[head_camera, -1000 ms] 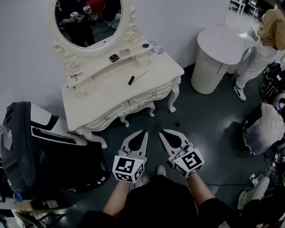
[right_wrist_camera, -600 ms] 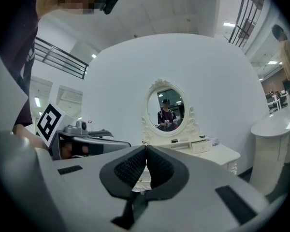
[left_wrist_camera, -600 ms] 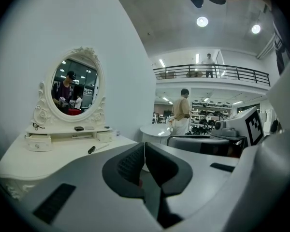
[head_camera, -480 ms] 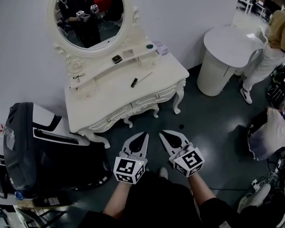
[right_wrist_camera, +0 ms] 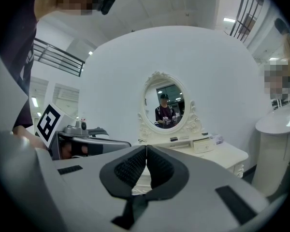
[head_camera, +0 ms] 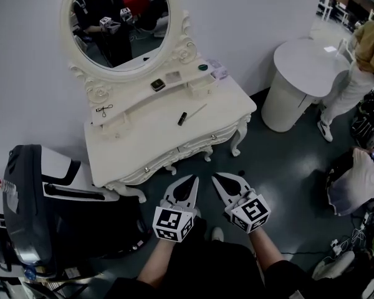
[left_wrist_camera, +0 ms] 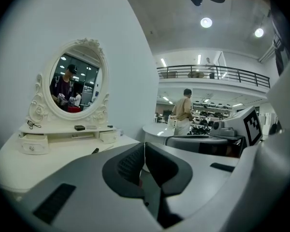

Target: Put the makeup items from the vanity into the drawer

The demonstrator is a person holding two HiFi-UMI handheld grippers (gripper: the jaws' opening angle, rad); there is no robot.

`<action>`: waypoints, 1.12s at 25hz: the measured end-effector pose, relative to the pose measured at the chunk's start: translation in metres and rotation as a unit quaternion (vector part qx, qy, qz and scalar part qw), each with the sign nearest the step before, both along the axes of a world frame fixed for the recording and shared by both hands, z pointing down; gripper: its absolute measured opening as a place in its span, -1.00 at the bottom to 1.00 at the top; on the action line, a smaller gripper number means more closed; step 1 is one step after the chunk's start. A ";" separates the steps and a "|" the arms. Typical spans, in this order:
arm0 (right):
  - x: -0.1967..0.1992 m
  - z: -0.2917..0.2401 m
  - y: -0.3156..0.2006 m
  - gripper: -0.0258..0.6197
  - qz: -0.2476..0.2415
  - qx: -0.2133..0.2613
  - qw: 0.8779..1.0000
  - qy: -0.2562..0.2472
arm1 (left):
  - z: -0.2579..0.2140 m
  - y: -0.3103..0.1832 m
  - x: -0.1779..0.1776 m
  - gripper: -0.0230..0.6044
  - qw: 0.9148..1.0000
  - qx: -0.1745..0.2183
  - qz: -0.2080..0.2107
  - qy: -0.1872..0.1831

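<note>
The white vanity (head_camera: 143, 142) with an oval mirror stands ahead of me. On its top lie a short black tube (head_camera: 182, 118) and a thin pale stick (head_camera: 197, 111). Its shelf carries a black compact (head_camera: 157, 85), a pale case (head_camera: 172, 76), a green-lidded jar (head_camera: 202, 68) and a black eyelash curler (head_camera: 103, 110). The drawers (head_camera: 196, 144) are closed. My left gripper (head_camera: 191, 180) and right gripper (head_camera: 215, 177) hover side by side over the floor, short of the vanity's front. Both are shut and empty. The left gripper (left_wrist_camera: 144, 144) view shows the tube (left_wrist_camera: 94, 151); the right gripper (right_wrist_camera: 146, 148) faces the mirror.
A black and white machine (head_camera: 31, 204) stands to the left of the vanity. A round white table (head_camera: 302, 61) is at the right, with a person (head_camera: 364, 48) beyond it. Bags (head_camera: 355, 176) and cables lie on the dark floor at the far right.
Both grippers have moved forward toward the vanity, which now sits lower and closer in the head view. The jaws stay shut.
</note>
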State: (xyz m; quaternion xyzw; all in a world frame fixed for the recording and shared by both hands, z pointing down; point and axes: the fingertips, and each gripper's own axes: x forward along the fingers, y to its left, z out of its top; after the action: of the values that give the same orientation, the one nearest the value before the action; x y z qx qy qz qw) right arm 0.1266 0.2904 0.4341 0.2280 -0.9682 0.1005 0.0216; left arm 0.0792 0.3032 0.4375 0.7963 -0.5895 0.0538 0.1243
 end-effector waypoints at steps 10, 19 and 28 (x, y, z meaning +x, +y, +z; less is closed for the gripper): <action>-0.054 -0.002 -0.057 -0.85 0.016 -0.003 1.000 0.004 | -0.002 -0.064 -0.051 -0.88 1.000 0.000 0.028 0.005; -0.079 0.006 -0.084 -0.85 0.042 -0.004 0.999 0.019 | 0.006 -0.089 -0.077 -0.88 0.998 -0.007 0.056 0.017; -0.082 0.016 -0.106 -0.85 0.059 -0.013 0.998 0.031 | 0.018 -0.111 -0.086 -0.88 0.997 -0.018 0.070 0.026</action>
State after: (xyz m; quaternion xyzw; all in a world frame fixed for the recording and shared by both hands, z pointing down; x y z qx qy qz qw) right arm 0.0442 0.1840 0.4503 0.2878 -0.9505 0.1071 0.0482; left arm -0.0068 0.1920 0.4556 0.8343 -0.5279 0.0526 0.1499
